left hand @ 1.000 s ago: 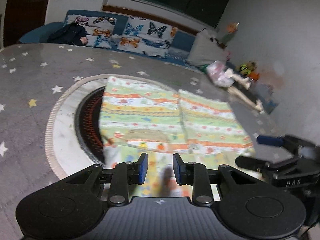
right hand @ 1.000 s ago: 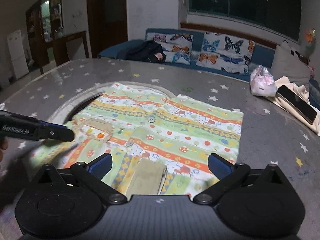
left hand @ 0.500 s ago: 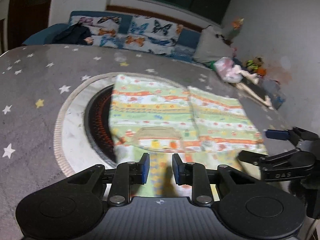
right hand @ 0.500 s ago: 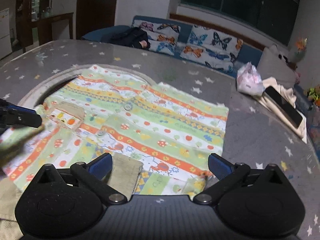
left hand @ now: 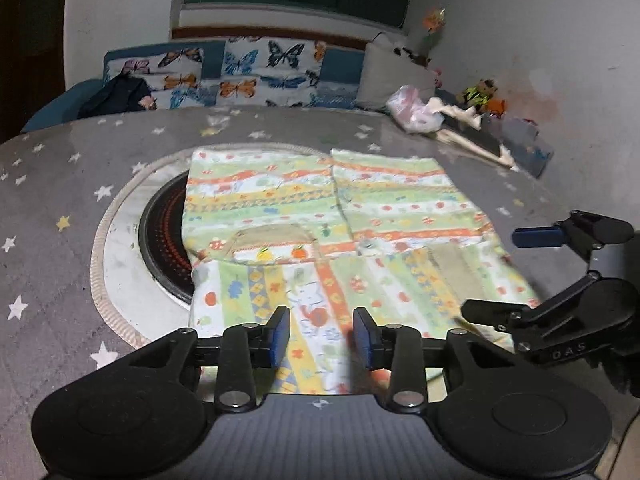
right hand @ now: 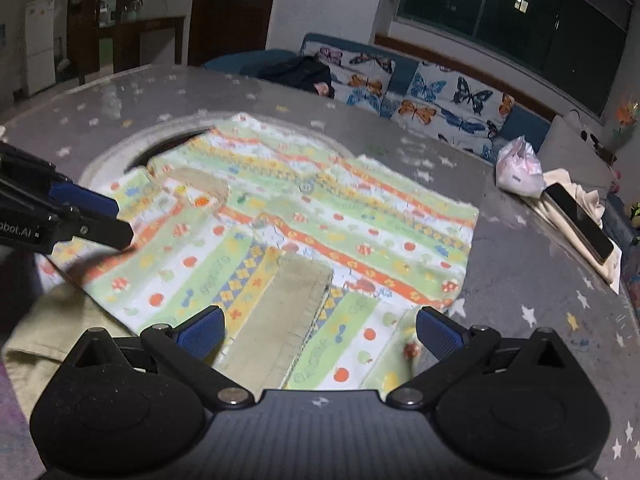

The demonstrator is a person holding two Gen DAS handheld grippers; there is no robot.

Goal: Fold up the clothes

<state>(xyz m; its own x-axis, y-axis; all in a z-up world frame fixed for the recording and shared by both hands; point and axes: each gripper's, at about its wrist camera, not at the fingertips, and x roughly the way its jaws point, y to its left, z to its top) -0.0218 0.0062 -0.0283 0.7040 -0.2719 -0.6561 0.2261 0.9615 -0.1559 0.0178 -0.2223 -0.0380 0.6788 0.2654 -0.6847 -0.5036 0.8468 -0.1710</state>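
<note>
Both claws, our left claw (left hand: 322, 334) just widened and our right claw (right hand: 320, 330) spread wide, hovered empty over the patterned shirt (right hand: 280, 232) lying mid-surface (right hand: 520, 272), its near hem awaiting a fold.

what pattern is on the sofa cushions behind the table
Colourful butterflies on white sofa cushions, clearest in the right wrist view.

Butterfly-print sofa (right hand: 424, 92), pink bag (right hand: 518, 166), dark phone (right hand: 578, 222) on star-patterned table (right hand: 520, 280)
</note>
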